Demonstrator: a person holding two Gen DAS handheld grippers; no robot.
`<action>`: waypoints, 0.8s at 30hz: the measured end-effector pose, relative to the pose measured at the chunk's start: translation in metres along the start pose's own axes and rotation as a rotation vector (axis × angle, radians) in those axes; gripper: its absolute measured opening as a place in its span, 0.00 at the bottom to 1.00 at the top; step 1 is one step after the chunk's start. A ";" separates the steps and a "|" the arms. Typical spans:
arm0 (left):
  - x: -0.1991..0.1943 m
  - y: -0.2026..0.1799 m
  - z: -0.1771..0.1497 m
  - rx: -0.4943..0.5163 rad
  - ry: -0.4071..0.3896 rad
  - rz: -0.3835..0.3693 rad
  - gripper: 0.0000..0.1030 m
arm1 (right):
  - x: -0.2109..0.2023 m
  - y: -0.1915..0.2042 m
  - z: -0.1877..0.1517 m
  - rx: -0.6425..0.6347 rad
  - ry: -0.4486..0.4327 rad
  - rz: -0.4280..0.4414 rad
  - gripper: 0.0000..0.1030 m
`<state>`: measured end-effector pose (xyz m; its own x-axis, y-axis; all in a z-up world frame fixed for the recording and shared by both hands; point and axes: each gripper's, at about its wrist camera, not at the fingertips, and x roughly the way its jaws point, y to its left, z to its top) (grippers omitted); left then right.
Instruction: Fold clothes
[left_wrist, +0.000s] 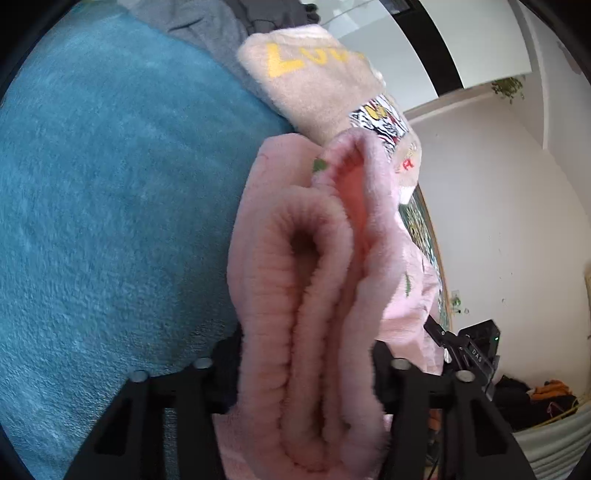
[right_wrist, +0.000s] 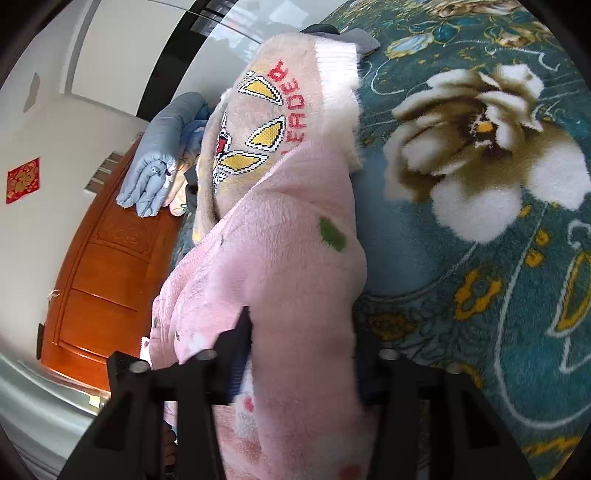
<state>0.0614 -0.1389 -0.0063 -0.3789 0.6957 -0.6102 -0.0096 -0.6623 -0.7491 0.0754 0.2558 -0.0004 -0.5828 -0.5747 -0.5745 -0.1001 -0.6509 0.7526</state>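
A pink fleece garment (left_wrist: 295, 295) with small green marks is bunched into thick folds and fills the gap between the fingers of my left gripper (left_wrist: 306, 369), which is shut on it. The right wrist view shows the same pink garment (right_wrist: 288, 266) rising from between the fingers of my right gripper (right_wrist: 303, 362), also shut on it. Just beyond it lies a folded beige sweater (left_wrist: 314, 77) with yellow letters; its patterned front and white ribbed hem (right_wrist: 266, 122) touch the pink fleece.
A teal plush blanket (left_wrist: 110, 203) covers the bed to the left, and a dark green floral blanket (right_wrist: 480, 203) to the right. Grey clothes (left_wrist: 207, 26) lie at the far edge. A light-blue quilt (right_wrist: 159, 155) rests on a wooden headboard (right_wrist: 110, 277).
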 end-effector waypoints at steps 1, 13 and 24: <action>-0.002 -0.004 0.001 0.024 -0.007 -0.006 0.41 | -0.003 0.004 0.000 -0.004 -0.002 -0.011 0.34; -0.106 0.026 0.091 0.146 -0.106 -0.184 0.38 | -0.007 0.161 0.009 -0.286 -0.024 -0.027 0.27; -0.287 0.143 0.179 0.194 -0.253 0.236 0.39 | 0.233 0.301 -0.015 -0.327 0.177 0.128 0.27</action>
<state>0.0034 -0.4834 0.1078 -0.6071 0.4441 -0.6589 -0.0609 -0.8528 -0.5186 -0.0788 -0.0813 0.0872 -0.4234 -0.7197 -0.5503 0.2432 -0.6754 0.6962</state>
